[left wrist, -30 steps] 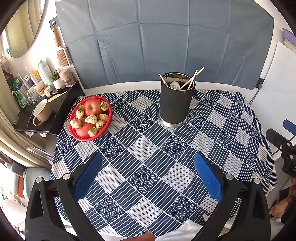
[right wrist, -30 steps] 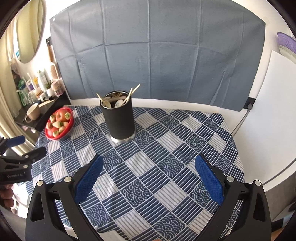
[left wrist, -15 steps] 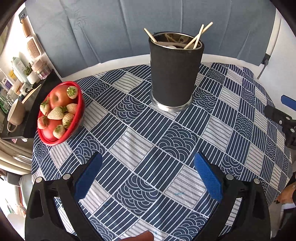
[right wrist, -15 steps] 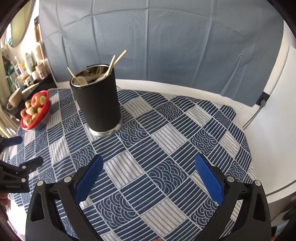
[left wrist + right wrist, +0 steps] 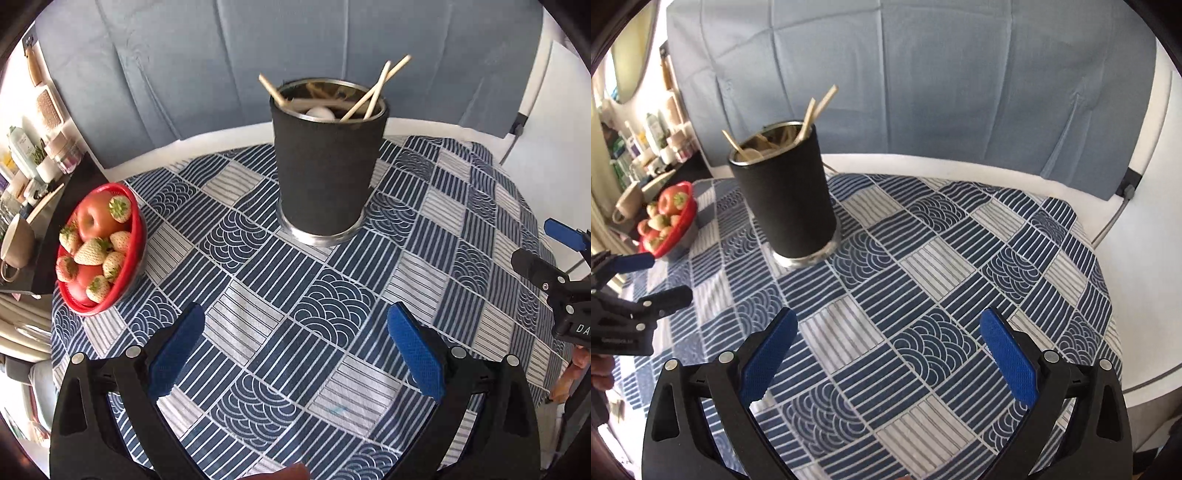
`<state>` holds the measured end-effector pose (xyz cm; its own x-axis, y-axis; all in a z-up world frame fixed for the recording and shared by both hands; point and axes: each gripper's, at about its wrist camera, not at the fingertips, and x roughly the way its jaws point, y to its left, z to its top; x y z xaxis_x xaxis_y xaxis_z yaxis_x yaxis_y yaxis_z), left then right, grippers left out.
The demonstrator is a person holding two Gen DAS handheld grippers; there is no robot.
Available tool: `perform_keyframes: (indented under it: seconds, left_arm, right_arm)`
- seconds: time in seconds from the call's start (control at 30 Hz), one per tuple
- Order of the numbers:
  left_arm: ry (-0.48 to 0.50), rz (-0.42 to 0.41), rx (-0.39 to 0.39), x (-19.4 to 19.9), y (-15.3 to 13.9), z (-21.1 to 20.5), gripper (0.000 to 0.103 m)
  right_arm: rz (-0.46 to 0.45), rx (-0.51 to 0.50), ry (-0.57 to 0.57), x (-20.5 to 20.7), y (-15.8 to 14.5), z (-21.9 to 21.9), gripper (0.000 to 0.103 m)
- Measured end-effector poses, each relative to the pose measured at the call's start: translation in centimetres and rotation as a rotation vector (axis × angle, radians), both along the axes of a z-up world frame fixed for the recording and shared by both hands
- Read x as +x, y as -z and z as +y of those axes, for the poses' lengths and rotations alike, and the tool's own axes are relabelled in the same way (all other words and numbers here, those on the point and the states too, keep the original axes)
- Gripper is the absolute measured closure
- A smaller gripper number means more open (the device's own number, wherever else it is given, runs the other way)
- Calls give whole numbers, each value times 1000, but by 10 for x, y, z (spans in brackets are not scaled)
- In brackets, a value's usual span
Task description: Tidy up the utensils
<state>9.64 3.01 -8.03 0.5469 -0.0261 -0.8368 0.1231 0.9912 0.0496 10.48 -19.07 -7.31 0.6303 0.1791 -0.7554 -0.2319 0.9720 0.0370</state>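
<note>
A black cylindrical utensil holder with a steel base stands upright toward the back of the table; it also shows in the right wrist view. Wooden chopsticks and a pale spoon stick out of it. My left gripper hovers open over the cloth, short of the holder, nothing between its blue pads. My right gripper is open too, to the right of and nearer than the holder. Each gripper shows at the edge of the other's view.
A red bowl of apples and strawberries sits at the table's left edge. A blue patterned cloth covers the round table. A dark side shelf with a mug and bottles stands left. A grey curtain hangs behind.
Both grippers have moved forward and lower toward the utensil holder, which now looks much larger. Both stay open and empty.
</note>
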Motion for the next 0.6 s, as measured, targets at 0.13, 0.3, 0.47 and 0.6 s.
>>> perform_keyframes:
  seconds: [0.13, 0.3, 0.47, 0.6]
  left_arm:
    - [54, -25, -5, -38, -42, 0, 6]
    - [64, -75, 5, -71, -83, -2, 6]
    - [58, -89, -51, -89, -94, 1, 6]
    - [19, -99, -62, -98, -94, 8, 6]
  right_arm:
    - [-3, 27, -37, -33, -46, -12, 8]
    - [-52, 6, -63, -63, -83, -17, 8]
    - [-113, 19, -77, -85, -105, -17, 8]
    - [-137, 30, -89, -96, -112, -11, 8]
